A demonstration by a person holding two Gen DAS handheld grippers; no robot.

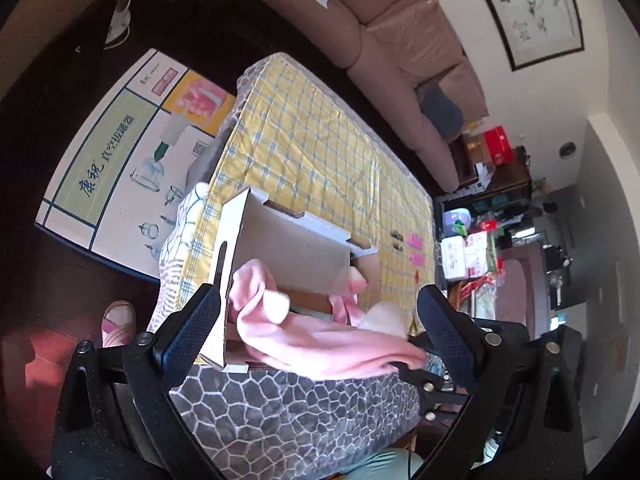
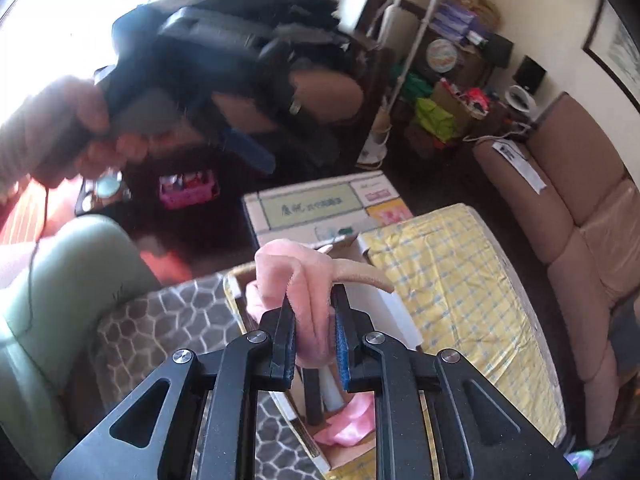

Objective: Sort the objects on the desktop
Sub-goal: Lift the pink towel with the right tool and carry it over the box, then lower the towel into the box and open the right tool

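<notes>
A pink plush cloth [image 1: 320, 340] hangs over the near edge of an open cardboard box [image 1: 296, 248] on the yellow checked table [image 1: 320, 140]. My left gripper [image 1: 320, 320] is open and empty, its fingers wide apart either side of the cloth, above the box's near end. My right gripper [image 2: 314, 316] is shut on a fold of the pink cloth [image 2: 296, 276] and holds it above the box [image 2: 384, 308]. More pink cloth [image 2: 348, 424] lies inside the box below. The left gripper shows blurred in the right wrist view [image 2: 240, 80], held in a hand.
A grey stone-pattern cushion [image 1: 288, 420] lies against the table's near end. A large white printed carton [image 1: 120, 152] stands on the floor to the left. A brown sofa [image 1: 400, 40] runs along the far side. Small pink items [image 1: 415, 248] lie on the table. A cluttered shelf [image 1: 488, 208] stands at the right.
</notes>
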